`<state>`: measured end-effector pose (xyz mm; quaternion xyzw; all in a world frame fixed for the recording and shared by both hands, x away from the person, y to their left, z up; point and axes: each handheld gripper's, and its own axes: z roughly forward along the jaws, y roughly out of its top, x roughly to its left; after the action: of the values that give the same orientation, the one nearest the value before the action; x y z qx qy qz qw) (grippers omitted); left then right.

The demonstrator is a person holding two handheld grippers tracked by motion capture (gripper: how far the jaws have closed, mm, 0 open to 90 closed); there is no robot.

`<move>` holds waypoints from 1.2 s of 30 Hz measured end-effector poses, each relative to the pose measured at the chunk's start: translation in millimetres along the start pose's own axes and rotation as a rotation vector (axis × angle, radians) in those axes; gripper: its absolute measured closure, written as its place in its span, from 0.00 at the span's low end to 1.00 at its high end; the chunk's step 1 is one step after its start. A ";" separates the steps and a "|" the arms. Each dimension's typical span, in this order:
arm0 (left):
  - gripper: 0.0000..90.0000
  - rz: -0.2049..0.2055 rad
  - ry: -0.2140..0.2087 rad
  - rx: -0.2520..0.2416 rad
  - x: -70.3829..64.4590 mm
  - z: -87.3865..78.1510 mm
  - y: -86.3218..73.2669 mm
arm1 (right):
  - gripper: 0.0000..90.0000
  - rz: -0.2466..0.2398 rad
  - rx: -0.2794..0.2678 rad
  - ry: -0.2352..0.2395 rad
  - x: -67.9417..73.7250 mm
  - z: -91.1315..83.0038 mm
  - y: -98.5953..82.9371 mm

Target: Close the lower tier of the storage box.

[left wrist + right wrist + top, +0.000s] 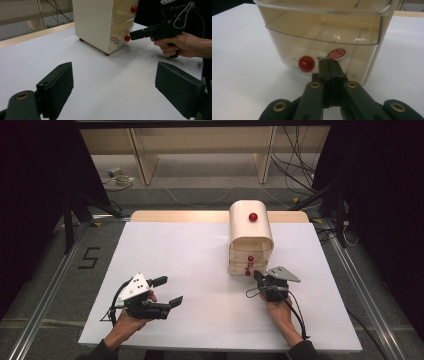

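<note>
My high view looks forward and down over the whole worktop (165, 255) from my side. The left tool (113, 85) camera sits low over the worktop, well back, facing across it to the drawer cabinet (92, 22) and the right tool (140, 33). The right tool's camera is pressed close to the cabinet's lowest drawer (324, 50). All three views share that cabinet front.

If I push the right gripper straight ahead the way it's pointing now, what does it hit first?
Most likely the clear front of the bottom drawer, just right of its red knob. The right gripper has its jaws shut and its tip is already at that front wall; whether it touches cannot be told.
</note>
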<state>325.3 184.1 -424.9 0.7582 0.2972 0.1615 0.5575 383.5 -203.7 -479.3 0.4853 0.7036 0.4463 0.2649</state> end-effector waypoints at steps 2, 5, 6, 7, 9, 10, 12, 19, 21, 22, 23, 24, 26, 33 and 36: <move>0.16 0.002 0.001 -0.001 -0.1 -0.1 0.1 | 1.00 0.004 0.000 0.002 -0.1 -0.1 0.1; 0.16 0.001 0.001 0.000 -0.1 -0.1 0.1 | 1.00 0.005 0.000 0.004 -0.9 -0.9 0.4; 0.16 0.001 0.002 0.000 -0.1 -0.1 0.1 | 1.00 0.008 -0.003 0.007 -1.0 -1.2 0.7; 0.16 0.000 0.001 0.000 -0.1 0.0 0.0 | 1.00 0.010 -0.003 0.009 -1.0 -1.4 0.8; 0.16 0.000 0.002 0.000 0.1 -0.1 0.0 | 1.00 0.013 -0.006 0.012 -0.8 -2.1 1.1; 0.16 0.002 0.001 0.002 0.4 -0.3 0.1 | 1.00 0.017 -0.005 0.014 -0.5 -2.7 1.3; 0.16 0.002 0.001 0.001 0.5 -0.4 0.1 | 1.00 0.021 -0.006 0.020 -0.2 -3.7 1.8; 0.16 0.002 0.001 0.001 0.4 -0.4 0.0 | 0.98 0.024 -0.026 0.045 2.2 -8.9 5.0; 0.16 0.002 0.001 0.001 0.4 -0.3 0.0 | 0.97 0.032 -0.030 0.052 3.3 -11.3 6.5; 0.16 0.001 0.000 0.002 0.4 -0.3 0.0 | 0.97 0.031 -0.035 0.056 3.3 -11.9 6.8; 0.16 0.000 0.001 0.000 0.2 -0.1 -0.1 | 0.96 0.031 -0.035 0.060 3.2 -12.8 7.1; 0.16 0.001 0.000 0.001 0.3 -0.2 0.0 | 0.95 0.034 -0.041 0.063 3.4 -13.2 7.3; 0.16 0.000 0.000 0.000 0.1 -0.1 0.0 | 0.95 0.035 -0.042 0.068 3.1 -14.5 7.7; 0.16 0.001 0.000 0.001 0.4 -0.2 0.0 | 0.88 0.047 -0.056 0.101 5.8 -20.2 9.6; 0.16 0.000 -0.002 0.001 0.1 -0.2 0.0 | 0.85 0.049 -0.062 0.112 7.2 -23.3 11.0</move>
<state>325.3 184.3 -424.9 0.7586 0.2967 0.1606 0.5574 366.9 -204.3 -458.4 0.4683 0.6910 0.5008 0.2290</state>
